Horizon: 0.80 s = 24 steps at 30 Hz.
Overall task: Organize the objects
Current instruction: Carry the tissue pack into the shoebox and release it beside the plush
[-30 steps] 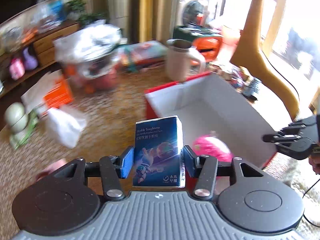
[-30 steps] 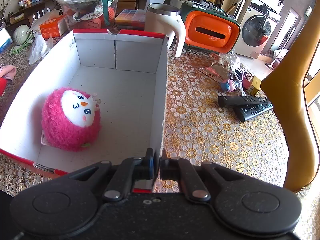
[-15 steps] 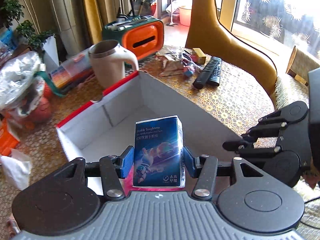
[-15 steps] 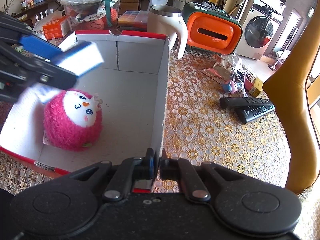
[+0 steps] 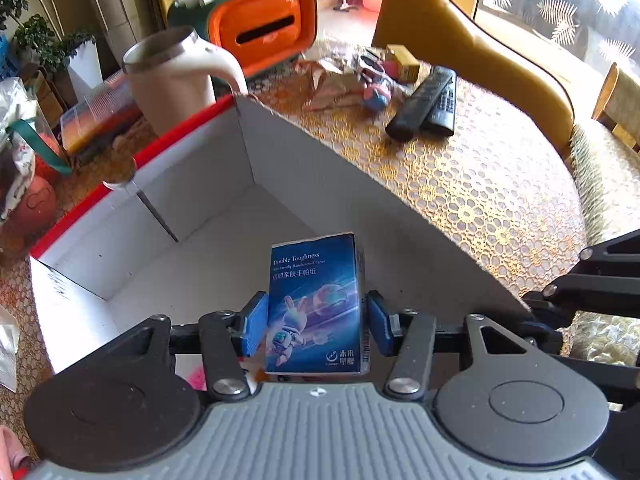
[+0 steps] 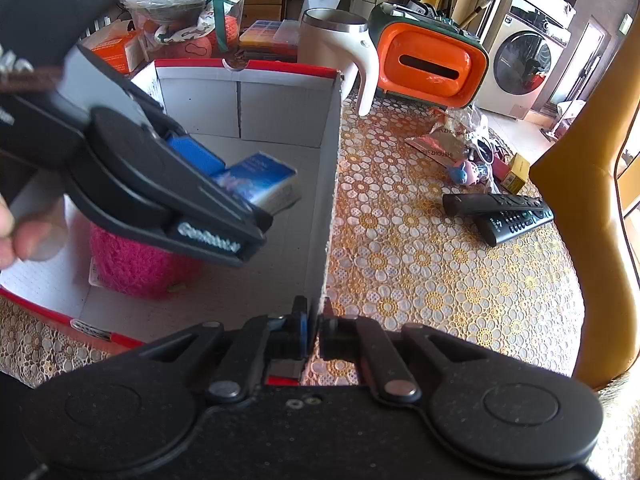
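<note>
My left gripper (image 5: 316,322) is shut on a blue tissue pack (image 5: 316,304) and holds it over the inside of the white box with a red rim (image 5: 188,184). From the right wrist view the same left gripper (image 6: 224,184) and tissue pack (image 6: 264,180) hang above the box floor, in front of a pink plush toy (image 6: 140,264) that it half hides. My right gripper (image 6: 314,330) is shut on the near end of the box's right wall (image 6: 330,200). A hand (image 6: 12,232) shows at the left edge.
On the lace tablecloth right of the box lie two black remotes (image 6: 500,210), a small pink toy (image 6: 464,172) and wrappers. Behind the box stand a cream kettle (image 6: 340,48), an orange case (image 6: 428,64) and a bagged bowl (image 6: 180,4). A mustard chair (image 5: 480,48) flanks the table.
My left gripper carried the tissue pack to the right, over the box rim and down into the box, covering most of the plush toy. The right gripper stayed on the box wall.
</note>
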Motion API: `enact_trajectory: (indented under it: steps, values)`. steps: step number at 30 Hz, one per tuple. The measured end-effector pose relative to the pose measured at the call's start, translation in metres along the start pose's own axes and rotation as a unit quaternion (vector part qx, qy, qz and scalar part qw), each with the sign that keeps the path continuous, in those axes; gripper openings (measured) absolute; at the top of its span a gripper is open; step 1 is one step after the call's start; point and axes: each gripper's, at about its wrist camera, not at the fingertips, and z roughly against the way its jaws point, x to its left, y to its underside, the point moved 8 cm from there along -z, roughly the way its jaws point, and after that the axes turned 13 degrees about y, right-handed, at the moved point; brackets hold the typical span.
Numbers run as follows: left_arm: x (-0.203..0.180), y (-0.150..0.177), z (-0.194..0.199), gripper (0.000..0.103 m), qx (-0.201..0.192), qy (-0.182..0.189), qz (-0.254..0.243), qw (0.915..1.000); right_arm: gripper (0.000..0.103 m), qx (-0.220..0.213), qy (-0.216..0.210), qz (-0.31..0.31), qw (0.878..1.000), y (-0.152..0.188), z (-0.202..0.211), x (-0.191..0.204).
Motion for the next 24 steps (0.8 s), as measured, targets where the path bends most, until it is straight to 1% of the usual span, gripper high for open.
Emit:
enact_trajectory:
  steps: [7,8,9,11,17,24]
  values:
    - [-0.002,0.004,-0.011,0.054,0.018,0.0,0.005,0.9998,0.004,0.0,0.002,0.001,1.0,0.0,0.0,0.0]
    - [-0.002,0.004,-0.011,0.057,0.019,0.0,0.007,0.9998,0.004,0.0,0.002,0.0,1.0,0.0,0.0,0.0]
    - [-0.003,0.005,-0.011,0.063,0.018,0.003,0.008,0.9998,0.004,0.0,0.002,0.0,1.0,0.0,0.0,0.0]
    - [-0.003,0.004,-0.006,0.069,0.009,0.003,0.007,0.9999,0.004,0.0,0.002,0.0,1.0,0.0,0.0,0.0]
    - [0.004,0.006,0.025,0.07,-0.023,0.014,0.012,0.9996,0.004,0.0,0.004,0.003,1.0,0.002,0.001,0.001]
    - [0.019,0.018,0.089,0.07,-0.072,0.016,0.016,0.9972,0.005,0.001,0.007,0.005,1.0,0.002,0.001,0.002]
